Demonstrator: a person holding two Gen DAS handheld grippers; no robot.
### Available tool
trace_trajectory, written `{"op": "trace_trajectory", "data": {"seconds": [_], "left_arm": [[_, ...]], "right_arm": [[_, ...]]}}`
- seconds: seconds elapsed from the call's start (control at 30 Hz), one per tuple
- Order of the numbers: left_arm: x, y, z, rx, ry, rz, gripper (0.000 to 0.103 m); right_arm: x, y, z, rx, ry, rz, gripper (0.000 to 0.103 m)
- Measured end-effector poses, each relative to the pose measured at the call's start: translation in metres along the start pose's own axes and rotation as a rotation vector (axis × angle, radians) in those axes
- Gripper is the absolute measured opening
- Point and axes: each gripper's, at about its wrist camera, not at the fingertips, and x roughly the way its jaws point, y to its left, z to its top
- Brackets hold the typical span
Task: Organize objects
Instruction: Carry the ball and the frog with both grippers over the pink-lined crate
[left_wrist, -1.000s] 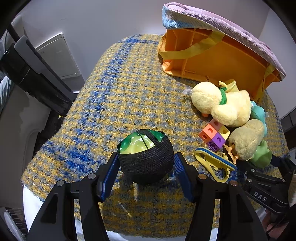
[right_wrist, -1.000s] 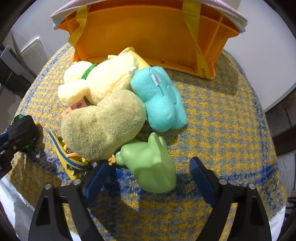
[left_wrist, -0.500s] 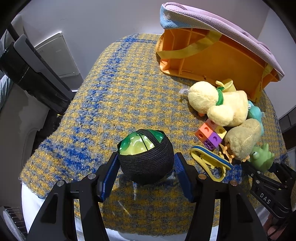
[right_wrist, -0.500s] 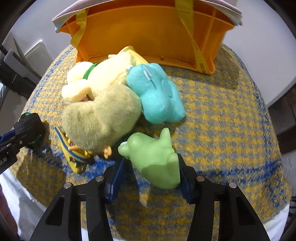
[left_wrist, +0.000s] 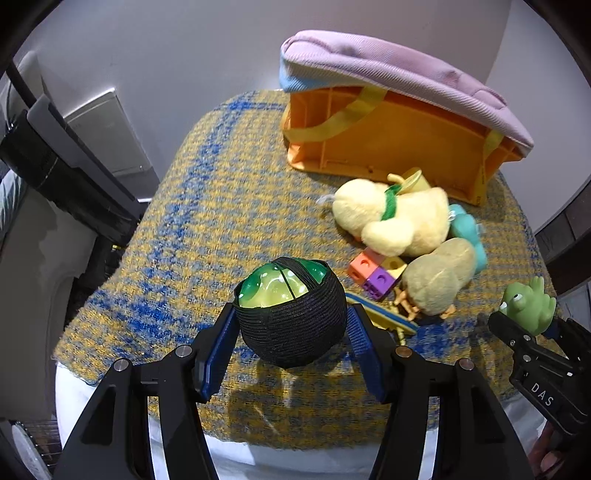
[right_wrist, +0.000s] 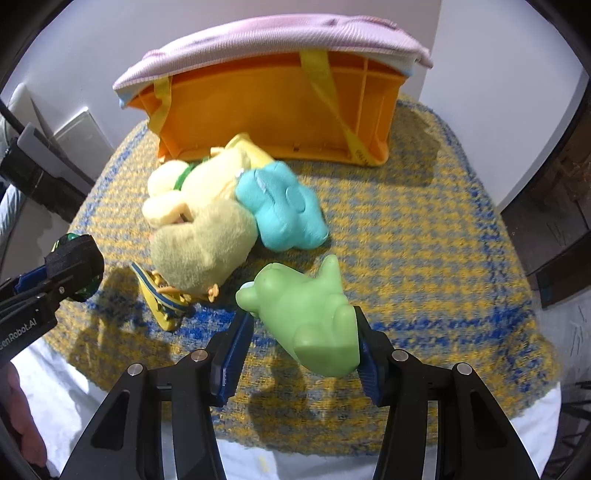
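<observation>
My left gripper (left_wrist: 291, 350) is shut on a green ball in black netting (left_wrist: 290, 317) and holds it above the table's near edge. My right gripper (right_wrist: 301, 350) is shut on a green rubber frog (right_wrist: 308, 314), lifted off the cloth; the frog also shows in the left wrist view (left_wrist: 528, 304). An orange bin (right_wrist: 280, 110) lies on its side at the back, with a lilac cushion (right_wrist: 273, 44) on top. In front of it lies a pile: two yellow plush ducks (right_wrist: 199, 251), a teal plush (right_wrist: 280, 208), coloured cubes (left_wrist: 375, 271) and a yellow-blue plastic toy (right_wrist: 159, 299).
The table wears a yellow and blue woven cloth (right_wrist: 424, 236) over a white cover. A dark shelf or appliance (left_wrist: 55, 162) stands to the left, and dark furniture (right_wrist: 546, 221) to the right. A white wall rises behind the bin.
My right gripper closed on the green frog and lifted it off the cloth, drawing back from the pile. My left gripper rose with the ball held.
</observation>
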Motion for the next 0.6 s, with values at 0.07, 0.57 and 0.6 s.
{"op": "trace_trajectory", "data": {"seconds": [0.07, 0.57, 0.6], "left_arm": [[-0.004, -0.002, 0.002, 0.004, -0.007, -0.001, 0.059], [-0.037, -0.017, 0.046, 0.022, -0.101, -0.023, 0.059], [-0.039, -0.017, 0.049, 0.025, -0.107, -0.024, 0.059]], "right_arm": [[-0.006, -0.001, 0.004, -0.004, -0.016, 0.001, 0.052], [-0.054, -0.002, 0.043, -0.025, -0.136, 0.002, 0.052], [-0.056, -0.002, 0.046, -0.026, -0.142, 0.001, 0.052]]}}
